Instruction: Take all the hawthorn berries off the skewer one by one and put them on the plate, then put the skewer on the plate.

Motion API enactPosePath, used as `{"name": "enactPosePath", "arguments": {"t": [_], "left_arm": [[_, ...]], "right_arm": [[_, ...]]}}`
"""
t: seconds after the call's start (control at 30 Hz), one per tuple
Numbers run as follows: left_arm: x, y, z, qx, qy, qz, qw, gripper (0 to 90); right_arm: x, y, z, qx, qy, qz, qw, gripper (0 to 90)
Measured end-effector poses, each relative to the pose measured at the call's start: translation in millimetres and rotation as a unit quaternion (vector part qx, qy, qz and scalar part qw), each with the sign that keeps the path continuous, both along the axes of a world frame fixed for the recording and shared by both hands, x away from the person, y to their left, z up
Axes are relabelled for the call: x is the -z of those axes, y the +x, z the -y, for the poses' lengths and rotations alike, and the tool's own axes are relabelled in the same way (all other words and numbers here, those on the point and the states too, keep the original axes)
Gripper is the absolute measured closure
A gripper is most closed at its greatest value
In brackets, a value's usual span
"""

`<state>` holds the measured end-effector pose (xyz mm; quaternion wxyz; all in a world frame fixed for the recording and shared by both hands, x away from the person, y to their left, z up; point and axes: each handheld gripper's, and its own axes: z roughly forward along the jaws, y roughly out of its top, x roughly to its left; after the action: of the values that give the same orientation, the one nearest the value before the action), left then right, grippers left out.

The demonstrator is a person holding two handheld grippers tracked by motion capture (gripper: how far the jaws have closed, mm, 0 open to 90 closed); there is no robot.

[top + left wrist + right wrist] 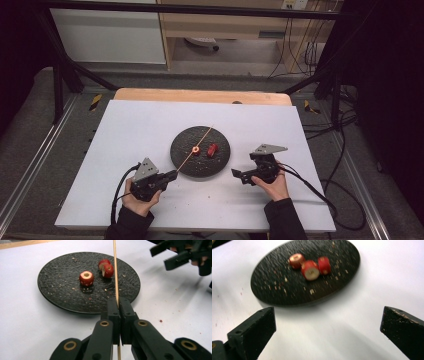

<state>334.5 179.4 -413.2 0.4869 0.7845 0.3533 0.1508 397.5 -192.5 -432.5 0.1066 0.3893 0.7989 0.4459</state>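
Observation:
A round black plate [200,162] lies mid-table and carries three cored red fruit pieces: one alone [86,278] and two touching [107,269]. My left gripper [174,174] sits at the plate's near-left edge, shut on a thin wooden skewer [197,146]. The skewer [115,270] runs out over the plate, passing just right of the fruit with nothing threaded on it. My right gripper [235,173] hovers off the plate's near-right edge, open, with bare table between its jaws [328,325]. Its view shows the plate [277,287] and the fruit [310,270] ahead.
Crumbs are scattered over the plate and a few on the white tabletop [130,130]. A wooden table edge [200,95] runs along the back. Black frame bars [60,75] and cables [330,125] stand beyond the table's sides.

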Motion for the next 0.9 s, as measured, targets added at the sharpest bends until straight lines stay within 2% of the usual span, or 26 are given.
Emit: {"name": "enactPosePath", "arguments": {"t": [0.4,0.57,0.9], "left_arm": [[-9.4,20.8,1.3,-0.011,0.018,-0.015,0.9997,88.1],[-13.5,30.7,5.3,-0.016,0.024,-0.025,0.9993,88.1],[-17.6,51.7,16.7,-0.022,0.043,-0.042,0.9979,88.1]], "right_arm": [[15.1,-22.0,44.6,0.018,-0.003,-0.001,0.9998,1.1],[16.1,-26.0,53.3,0.019,0.004,-0.001,0.9998,1.1],[20.6,-32.3,61.7,0.018,-0.002,-0.005,0.9998,1.1]]}}
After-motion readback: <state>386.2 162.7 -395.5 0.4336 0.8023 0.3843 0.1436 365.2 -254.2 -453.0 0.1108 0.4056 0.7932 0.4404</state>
